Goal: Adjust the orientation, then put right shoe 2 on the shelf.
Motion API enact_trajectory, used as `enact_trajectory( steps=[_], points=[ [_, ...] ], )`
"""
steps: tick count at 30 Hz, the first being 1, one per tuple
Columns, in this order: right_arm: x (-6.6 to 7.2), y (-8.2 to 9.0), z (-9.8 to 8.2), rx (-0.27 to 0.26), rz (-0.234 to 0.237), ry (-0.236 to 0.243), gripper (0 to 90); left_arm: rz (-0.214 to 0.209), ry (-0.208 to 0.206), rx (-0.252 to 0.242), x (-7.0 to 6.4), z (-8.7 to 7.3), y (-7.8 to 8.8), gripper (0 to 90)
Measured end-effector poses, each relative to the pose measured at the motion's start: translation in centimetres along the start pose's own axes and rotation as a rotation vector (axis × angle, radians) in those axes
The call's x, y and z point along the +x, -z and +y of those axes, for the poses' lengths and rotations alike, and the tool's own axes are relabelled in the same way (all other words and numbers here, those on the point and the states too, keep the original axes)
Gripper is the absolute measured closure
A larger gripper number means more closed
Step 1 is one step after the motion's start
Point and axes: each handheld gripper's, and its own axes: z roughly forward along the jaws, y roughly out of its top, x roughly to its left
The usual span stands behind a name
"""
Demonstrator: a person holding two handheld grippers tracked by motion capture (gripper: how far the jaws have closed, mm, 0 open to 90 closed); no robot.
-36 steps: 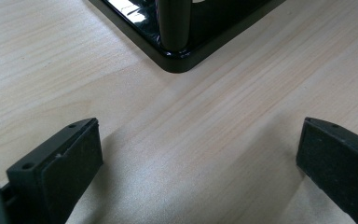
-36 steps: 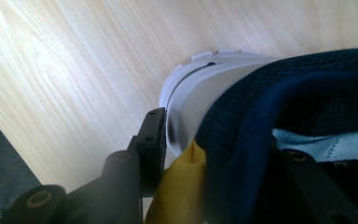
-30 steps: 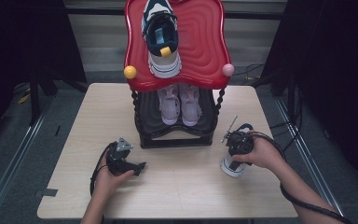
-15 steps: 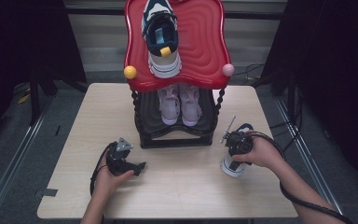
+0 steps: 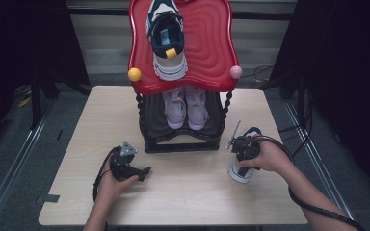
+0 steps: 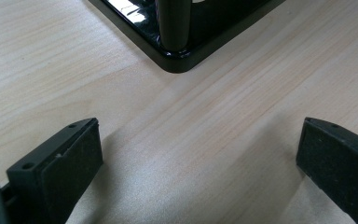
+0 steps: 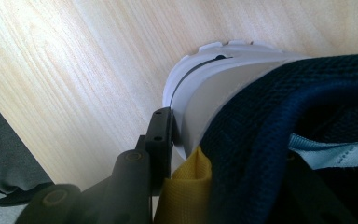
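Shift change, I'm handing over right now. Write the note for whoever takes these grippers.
Left gripper: open, empty, low over the table by the rack.
Right gripper: fingers shut on the heel of a navy sneaker, on the table right of the rack.
Done: its twin sits on the red top shelf; pink pair on the lower shelf.
Left, probably: lift the held sneaker up beside its twin.

1. The right claw point(image 7: 168, 140) has just been closing a little on the heel of the navy sneaker point(image 7: 279, 140) standing on end near the right edge of the surface point(image 5: 192, 192); in the right gripper view, one black jaw is pressing against the white heel beside the yellow pull tab point(image 7: 186, 186).
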Motion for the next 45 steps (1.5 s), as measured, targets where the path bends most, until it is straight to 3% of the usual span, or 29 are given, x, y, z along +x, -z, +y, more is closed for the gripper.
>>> enact_trajectory(
  steps=[13,20,27,32,34,45],
  points=[
    [0.1,0.4,-0.4,-0.02,-0.005,0.05,67.4,0.001,-0.001,0.0,0.0,0.0,0.0,0.0],
    [0.5,2.0,-0.6,-0.036,-0.011,0.069,67.6,0.001,-0.001,0.0,0.0,0.0,0.0,0.0],
    [1.3,3.7,-0.8,-0.045,-0.016,0.126,67.7,0.0,-0.001,0.0,0.0,0.0,0.0,0.0],
    [2.9,6.8,-0.8,-0.051,-0.025,0.166,68.2,0.001,-0.001,0.0,0.0,0.0,0.0,0.0],
    [3.0,8.1,-0.9,-0.057,-0.015,0.177,68.3,0.0,0.01,-0.006,-0.1,0.0,0.0,0.0],
    [3.5,15.8,-1.2,-0.068,-0.052,0.216,70.5,-0.001,0.005,-0.004,0.0,0.0,0.0,0.0]
  ],
)
